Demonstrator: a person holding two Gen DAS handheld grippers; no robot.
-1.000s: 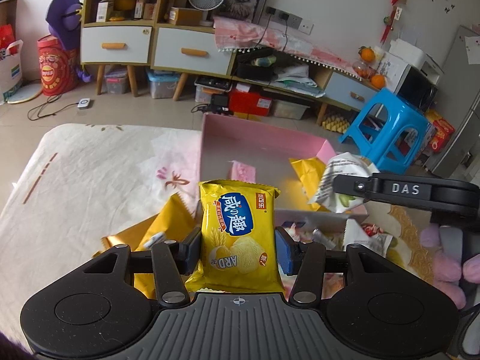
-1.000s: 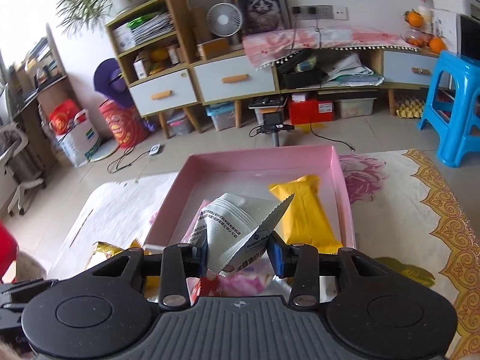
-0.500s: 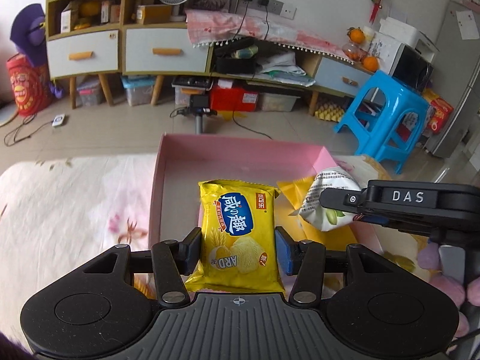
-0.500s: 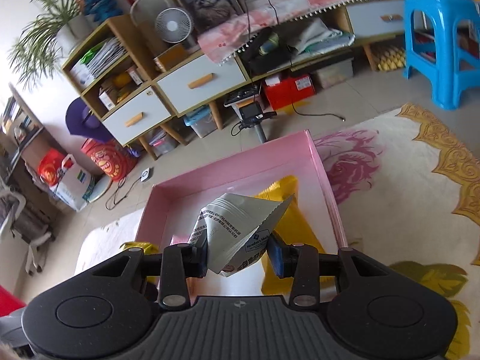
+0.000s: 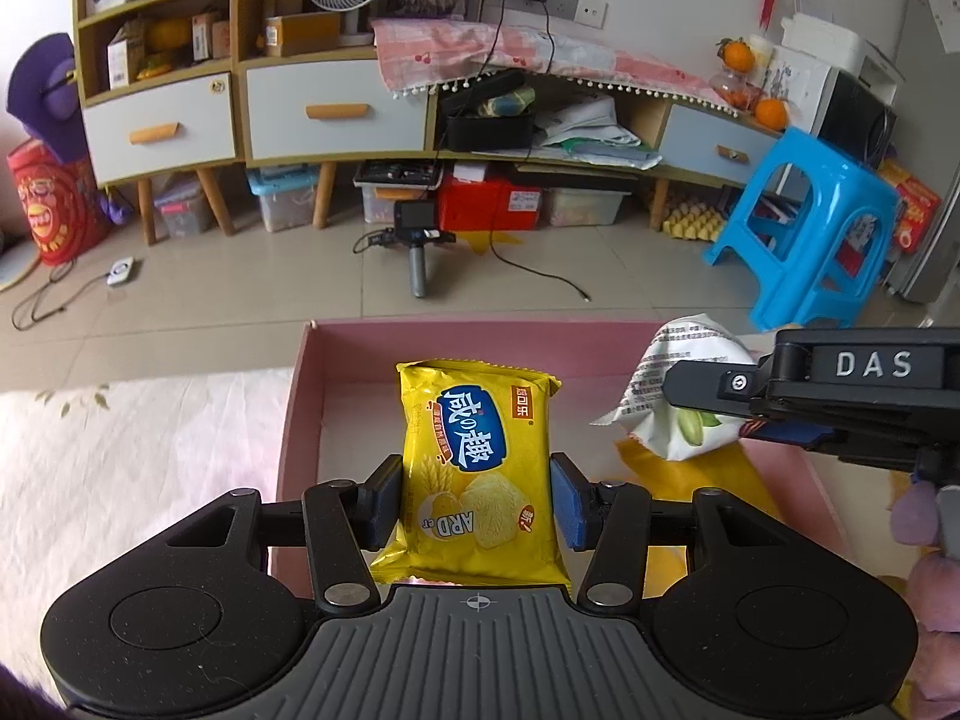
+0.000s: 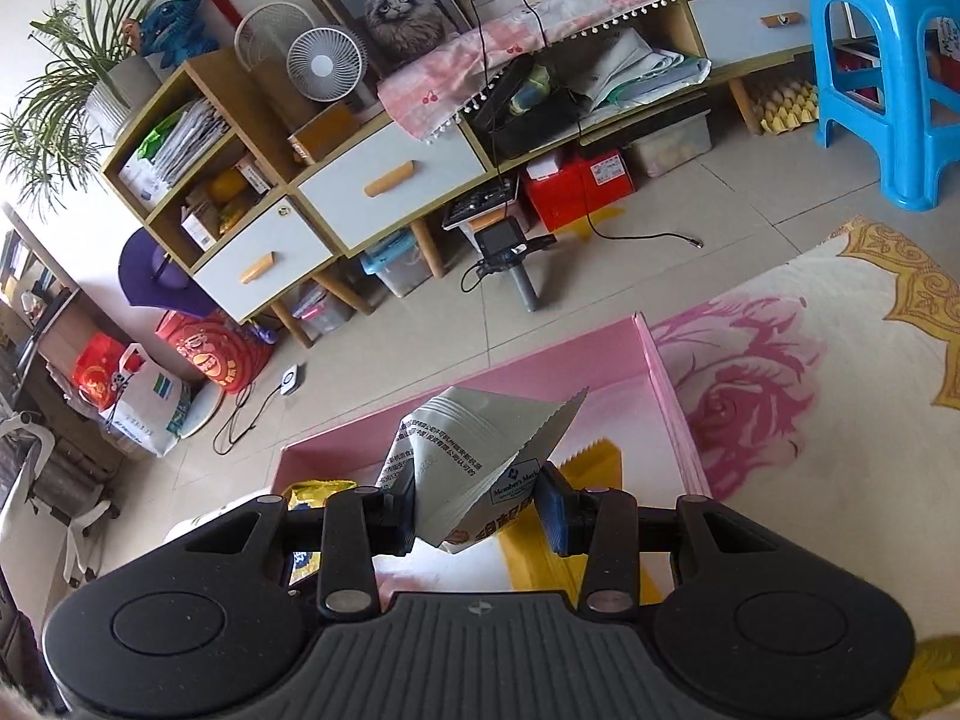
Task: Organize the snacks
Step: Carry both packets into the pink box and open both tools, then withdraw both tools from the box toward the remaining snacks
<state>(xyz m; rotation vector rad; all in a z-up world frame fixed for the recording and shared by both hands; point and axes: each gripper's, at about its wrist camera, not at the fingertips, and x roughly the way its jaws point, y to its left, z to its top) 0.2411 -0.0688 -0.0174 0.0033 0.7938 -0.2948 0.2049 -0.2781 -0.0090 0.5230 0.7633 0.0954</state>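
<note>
A: We see left gripper (image 5: pixel 477 495) clamping yellow cracker pack (image 5: pixel 477 468) over pink tray (image 5: pixel 300 420); right gripper (image 6: pixel 480 507) pinching white pouch (image 6: pixel 474 468).
B: Yellow packet (image 6: pixel 594 468) lies inside, right; blue stool (image 5: pixel 804 228) far right.

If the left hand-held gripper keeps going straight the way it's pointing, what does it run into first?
Probably the bare floor of the pink box. The left hand-held gripper, shut on the yellow cracker packet, aims down into the box's empty left part. The packet would likely touch first, though depth is unclear.
</note>
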